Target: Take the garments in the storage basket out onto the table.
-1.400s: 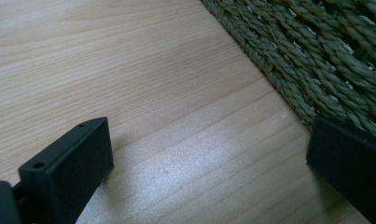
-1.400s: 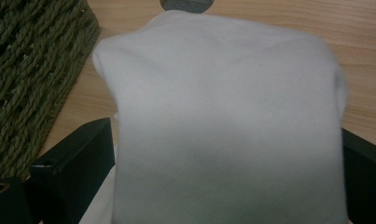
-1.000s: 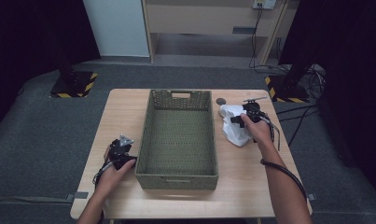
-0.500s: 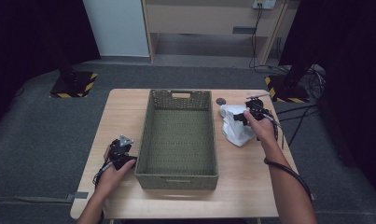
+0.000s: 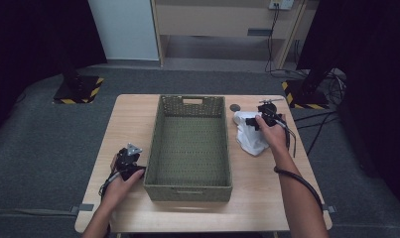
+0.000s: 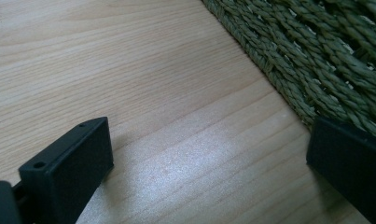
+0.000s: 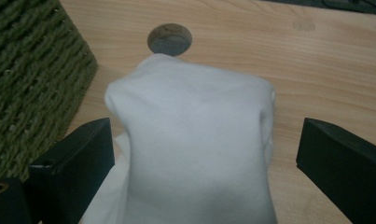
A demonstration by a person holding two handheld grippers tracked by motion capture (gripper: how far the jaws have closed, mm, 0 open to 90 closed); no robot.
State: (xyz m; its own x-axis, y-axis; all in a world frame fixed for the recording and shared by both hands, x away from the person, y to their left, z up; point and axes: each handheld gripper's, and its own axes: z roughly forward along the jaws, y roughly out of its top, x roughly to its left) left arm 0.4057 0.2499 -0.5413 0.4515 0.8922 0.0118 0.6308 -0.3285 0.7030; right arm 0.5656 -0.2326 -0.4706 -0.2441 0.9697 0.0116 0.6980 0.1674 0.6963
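Observation:
A white cloth [image 5: 250,136] lies crumpled on the wooden table, right of a green woven basket [image 5: 191,144]. My right gripper [image 5: 259,120] hovers over the cloth's far end, open. In the right gripper view the cloth [image 7: 195,144] bulges up between the two spread jaws without being pinched. My left gripper [image 5: 128,157] rests on the table by the basket's left wall near its front corner, open. In the left gripper view its jaws stand wide over bare wood, the basket wall [image 6: 316,65] just beside the right jaw.
A round cable hole [image 5: 234,107] sits in the table [image 5: 133,124] just beyond the cloth, also seen as the hole [image 7: 170,39] in the right gripper view. The basket is empty. Cables trail off the table's right side. Dark floor and stands surround the table.
My right gripper has shifted slightly right and toward the far end of the cloth. The left hand and gripper have stayed put.

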